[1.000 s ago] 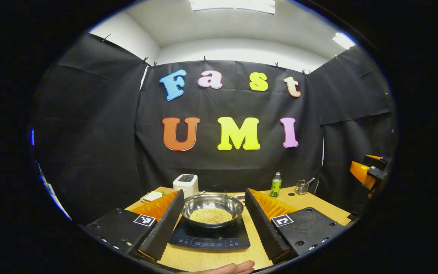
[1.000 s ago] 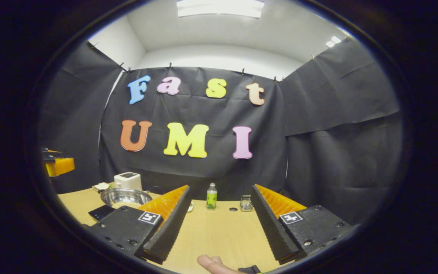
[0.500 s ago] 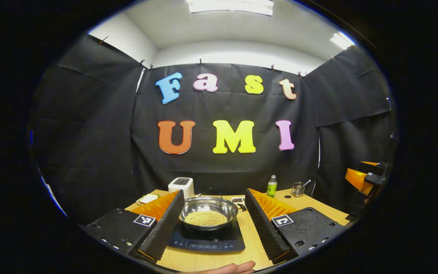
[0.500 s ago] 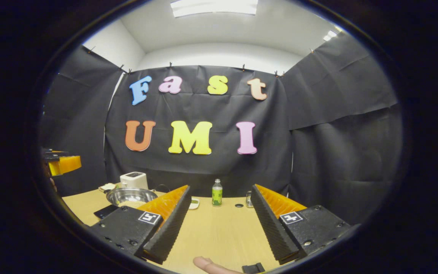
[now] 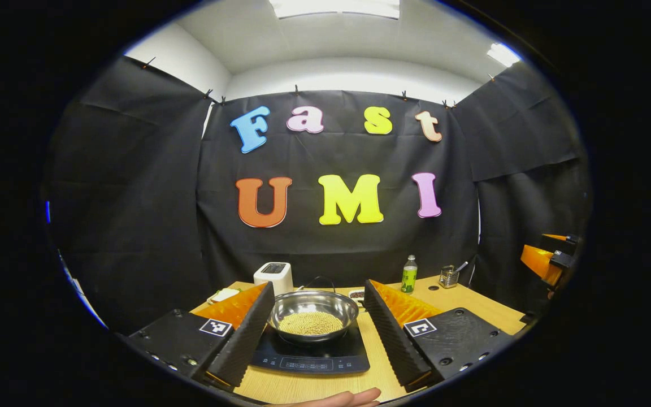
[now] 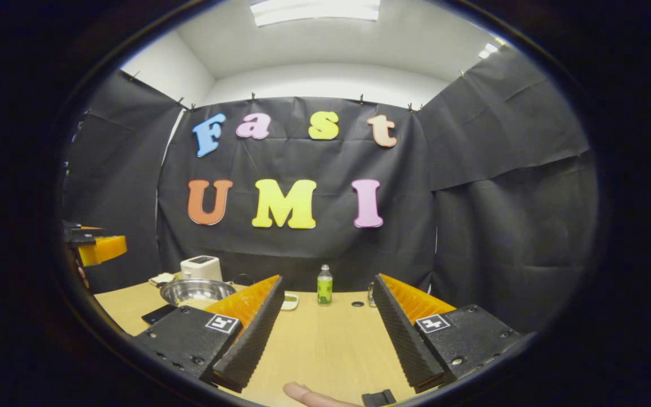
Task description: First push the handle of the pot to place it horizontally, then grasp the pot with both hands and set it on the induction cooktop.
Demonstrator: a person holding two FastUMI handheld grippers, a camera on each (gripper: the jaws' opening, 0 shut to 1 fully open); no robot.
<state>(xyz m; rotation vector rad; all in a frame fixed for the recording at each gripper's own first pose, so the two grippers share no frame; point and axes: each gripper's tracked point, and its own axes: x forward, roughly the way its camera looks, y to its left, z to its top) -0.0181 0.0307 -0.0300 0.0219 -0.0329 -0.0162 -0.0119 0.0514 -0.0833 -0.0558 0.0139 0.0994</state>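
A steel pot holding yellow grains sits on the black induction cooktop, seen between the fingers in the left gripper view. My left gripper hovers in front of it, open, with the fingers apart from the pot on both sides. In the right gripper view the pot and cooktop lie off to the left. My right gripper is open over bare tabletop. I cannot make out the pot's handle clearly. Each gripper also appears at the other view's edge: right gripper, left gripper.
On the wooden table behind the pot stand a white toaster, a green bottle, a metal holder, a plate of food and a small dish. A fingertip shows at the bottom edge.
Both views drifted slightly, the right gripper view turning a little to the left. The pot stays on the cooktop and both grippers stay open.
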